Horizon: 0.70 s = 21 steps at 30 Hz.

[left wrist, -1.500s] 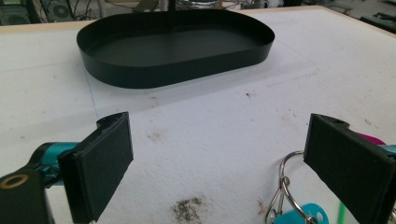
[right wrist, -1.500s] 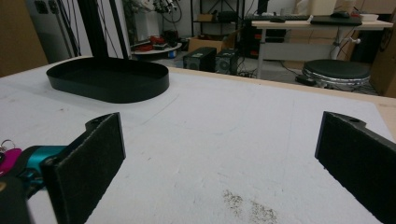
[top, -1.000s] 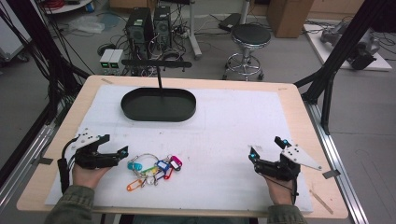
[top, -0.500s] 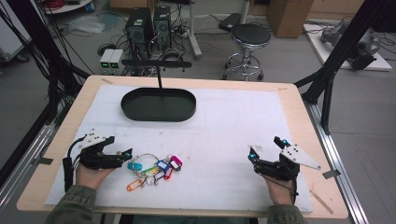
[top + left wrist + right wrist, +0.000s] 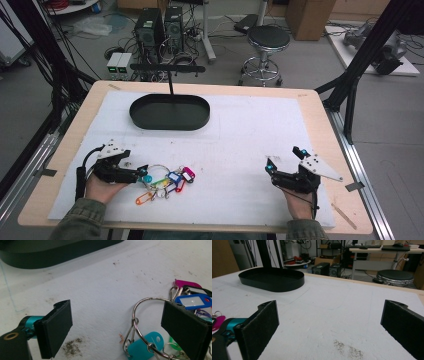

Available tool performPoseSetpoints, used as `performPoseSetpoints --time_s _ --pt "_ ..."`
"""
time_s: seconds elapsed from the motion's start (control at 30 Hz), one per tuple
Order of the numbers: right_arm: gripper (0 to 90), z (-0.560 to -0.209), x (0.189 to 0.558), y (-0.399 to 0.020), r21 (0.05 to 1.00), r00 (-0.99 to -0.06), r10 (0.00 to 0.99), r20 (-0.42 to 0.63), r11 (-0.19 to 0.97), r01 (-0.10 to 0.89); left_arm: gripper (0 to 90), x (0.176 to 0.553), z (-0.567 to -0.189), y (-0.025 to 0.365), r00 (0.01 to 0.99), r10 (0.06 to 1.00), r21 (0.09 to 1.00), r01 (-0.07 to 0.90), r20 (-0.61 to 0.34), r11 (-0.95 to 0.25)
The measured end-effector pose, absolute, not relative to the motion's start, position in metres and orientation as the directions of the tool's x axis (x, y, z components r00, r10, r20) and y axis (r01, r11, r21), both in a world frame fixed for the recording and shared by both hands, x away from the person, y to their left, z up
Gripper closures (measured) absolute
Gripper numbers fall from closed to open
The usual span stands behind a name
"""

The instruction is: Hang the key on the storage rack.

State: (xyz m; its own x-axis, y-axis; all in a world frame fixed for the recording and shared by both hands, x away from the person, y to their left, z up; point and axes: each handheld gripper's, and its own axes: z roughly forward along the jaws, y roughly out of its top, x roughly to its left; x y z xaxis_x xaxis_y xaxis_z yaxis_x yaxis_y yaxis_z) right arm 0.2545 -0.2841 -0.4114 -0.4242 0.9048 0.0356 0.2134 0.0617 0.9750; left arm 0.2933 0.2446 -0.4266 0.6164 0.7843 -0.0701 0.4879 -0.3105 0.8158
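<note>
A bunch of keys with coloured plastic tags on a metal ring lies on the white mat near the front left. My left gripper is open at the bunch's left edge. In the left gripper view its jaws stand wide, and part of the metal ring and a teal tag lie between them untouched. A blue tag and a magenta tag lie behind the right pad. My right gripper rests open at the front right, and nothing lies between its jaws.
A black oval tray stands empty at the back left of the mat, with a black post rising behind it. The tray also appears far off in the right gripper view. A round stool stands beyond the table.
My left gripper has edged slightly right, closer in on the key ring. The right gripper has stayed put.
</note>
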Motion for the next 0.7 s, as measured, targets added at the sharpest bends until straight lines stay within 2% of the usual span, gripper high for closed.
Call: performPoseSetpoints --time_s 0.37,0.7 --pt "0.5 -0.412 0.255 -0.283 0.974 -0.428 0.903 0.029 0.070 0.215 12.4 0.300 -0.435 0.238 0.657 0.749 0.760 0.530 -0.088 -0.376" --pt "0.5 -0.412 0.256 -0.282 0.974 -0.433 0.901 0.024 0.076 0.214 24.0 0.302 -0.436 0.230 0.696 0.711 0.750 0.524 -0.104 -0.404"
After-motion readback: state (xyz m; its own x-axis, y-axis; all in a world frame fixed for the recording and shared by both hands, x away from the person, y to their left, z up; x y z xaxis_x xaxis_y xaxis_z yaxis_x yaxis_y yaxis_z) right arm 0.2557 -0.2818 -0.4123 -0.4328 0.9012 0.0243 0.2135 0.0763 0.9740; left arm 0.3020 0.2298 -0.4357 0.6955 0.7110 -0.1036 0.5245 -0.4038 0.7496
